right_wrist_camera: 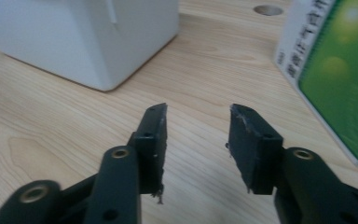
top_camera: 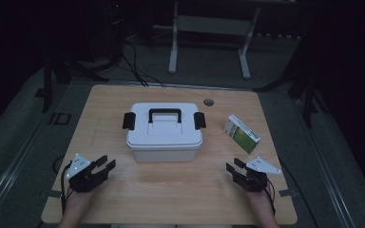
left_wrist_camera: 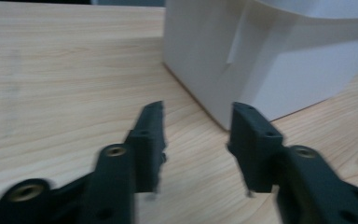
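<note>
A white box (top_camera: 164, 134) with a black handle and two black side latches sat mid-counter (top_camera: 123, 194), lid on. The left hand-held gripper (top_camera: 105, 165) hovered near the box's front left corner, apart from it, its jaws partly spread with nothing between them. The right hand-held gripper (top_camera: 233, 166) hovered off the box's front right corner, jaws likewise half spread and empty. A green-and-white carton (top_camera: 242, 134) lay to the right of the box, just beyond the right hand-held gripper and untouched.
</note>
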